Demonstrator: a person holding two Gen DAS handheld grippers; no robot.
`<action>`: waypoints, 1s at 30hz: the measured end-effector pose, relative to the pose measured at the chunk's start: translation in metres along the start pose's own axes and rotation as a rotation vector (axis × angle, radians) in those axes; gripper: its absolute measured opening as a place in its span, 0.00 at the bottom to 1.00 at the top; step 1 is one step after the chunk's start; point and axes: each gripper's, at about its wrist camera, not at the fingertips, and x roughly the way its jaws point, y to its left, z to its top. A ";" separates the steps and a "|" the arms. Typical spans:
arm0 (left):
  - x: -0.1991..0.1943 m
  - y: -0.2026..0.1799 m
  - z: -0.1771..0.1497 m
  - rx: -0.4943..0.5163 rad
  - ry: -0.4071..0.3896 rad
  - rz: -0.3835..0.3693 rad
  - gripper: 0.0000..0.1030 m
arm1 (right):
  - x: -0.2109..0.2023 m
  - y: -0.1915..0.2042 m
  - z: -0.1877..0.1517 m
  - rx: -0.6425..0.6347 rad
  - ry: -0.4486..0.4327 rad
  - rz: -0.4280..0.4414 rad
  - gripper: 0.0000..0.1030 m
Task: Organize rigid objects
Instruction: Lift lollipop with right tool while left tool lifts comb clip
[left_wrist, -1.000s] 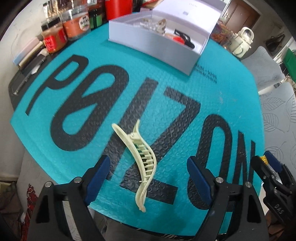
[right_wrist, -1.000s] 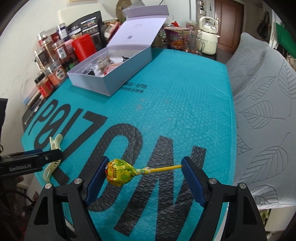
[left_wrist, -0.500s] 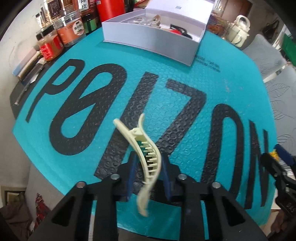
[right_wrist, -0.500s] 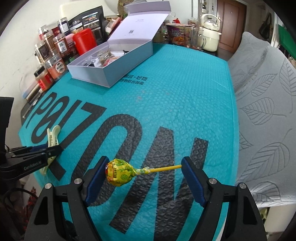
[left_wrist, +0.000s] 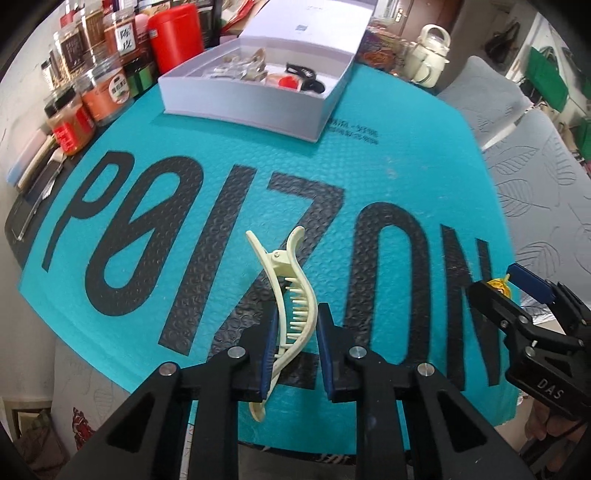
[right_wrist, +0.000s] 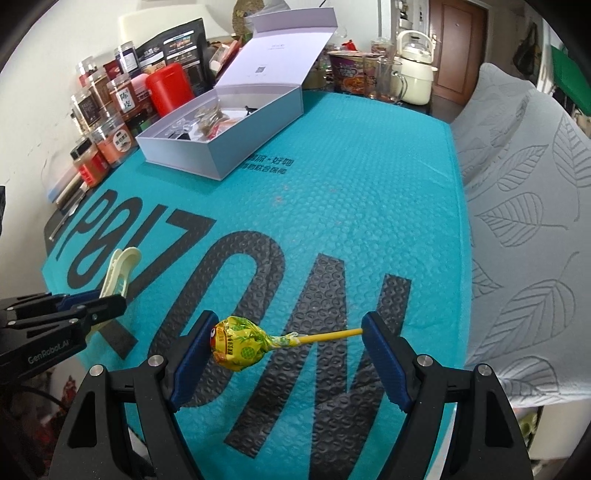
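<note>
Your table (right_wrist: 517, 192) has a big blue mat (right_wrist: 332, 177) on it, w/ a white box (right_wrist: 221, 147) at the far end. Its lid is up, so you can drop stuff in; small things already sit inside. Jars (left_wrist: 107, 96) crowd the left edge, out of your way.

Your left tool (left_wrist: 295, 350) is clamped on the cream hair clip (left_wrist: 291, 310). It grips the toothed middle, prob. so the clip won't swing; looks lifted a bit off the mat.

Your right tool (right_wrist: 288, 354) is wide but not free: the yellow lollipop (right_wrist: 240, 343) sits betw. the pads, candy on one pad, stick tip on the other. Held end to end, that's a shaky grip, I think. Both prob. go in the box next.
</note>
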 end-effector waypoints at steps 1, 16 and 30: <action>-0.004 -0.002 0.002 0.005 -0.006 -0.005 0.20 | -0.003 0.000 0.001 0.002 -0.005 0.000 0.78; -0.069 -0.009 0.013 0.054 -0.071 -0.021 0.20 | -0.045 0.018 0.010 0.003 -0.042 0.068 0.78; -0.105 0.011 0.049 0.087 -0.134 -0.054 0.20 | -0.064 0.058 0.039 -0.012 -0.052 0.115 0.78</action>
